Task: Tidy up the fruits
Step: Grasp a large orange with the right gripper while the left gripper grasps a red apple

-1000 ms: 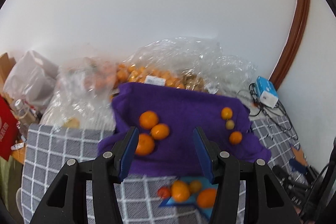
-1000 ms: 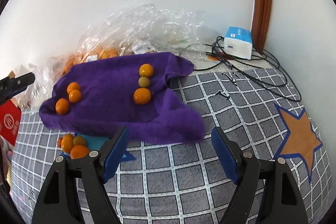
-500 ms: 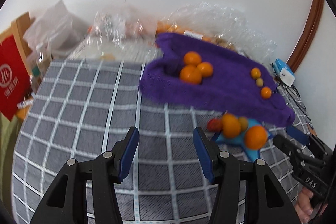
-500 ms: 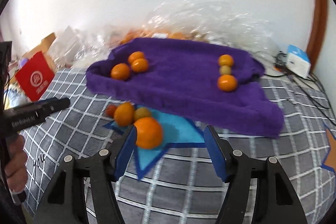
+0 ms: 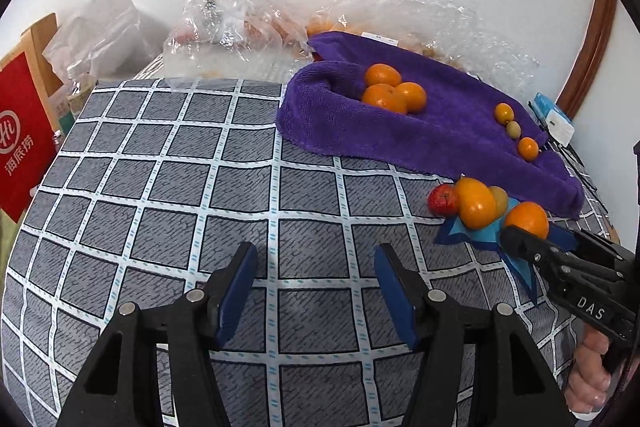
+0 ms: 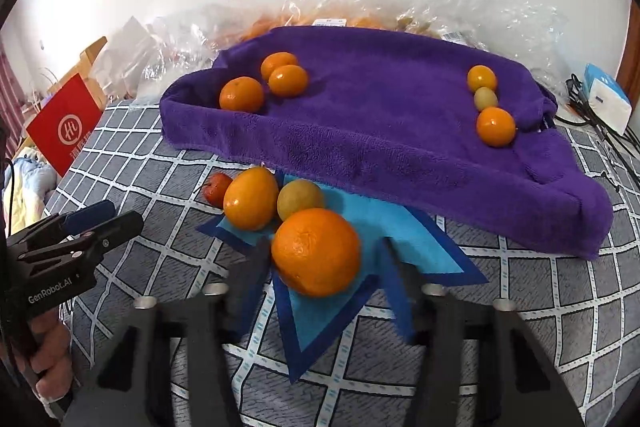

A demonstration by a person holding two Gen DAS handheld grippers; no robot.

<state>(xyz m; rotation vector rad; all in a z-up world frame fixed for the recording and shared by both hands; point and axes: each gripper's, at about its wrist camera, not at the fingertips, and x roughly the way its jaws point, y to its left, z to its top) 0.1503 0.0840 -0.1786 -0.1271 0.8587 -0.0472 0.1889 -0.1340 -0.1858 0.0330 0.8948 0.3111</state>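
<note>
A purple towel (image 6: 380,115) holds three oranges at its left (image 6: 280,79) and three small fruits in a row at its right (image 6: 486,99). In front of it, on a blue star mat (image 6: 360,227), lie a big orange (image 6: 316,251), a yellow-orange fruit (image 6: 250,197), a greenish fruit (image 6: 298,201) and a small red fruit (image 6: 216,189). My right gripper (image 6: 324,263) is open with the big orange between its fingers. My left gripper (image 5: 312,275) is open and empty over the checked cloth, left of the fruit pile (image 5: 476,203).
Clear plastic bags with more fruit (image 5: 248,27) lie behind the towel. A red box (image 5: 20,139) stands at the left edge. A white-blue box and cables (image 6: 604,99) lie at the right. The checked tablecloth (image 5: 160,187) covers the table.
My right gripper moved forward and down until the big orange sits between its fingers. My left gripper pulled back and left, away from the towel, over bare checked cloth.
</note>
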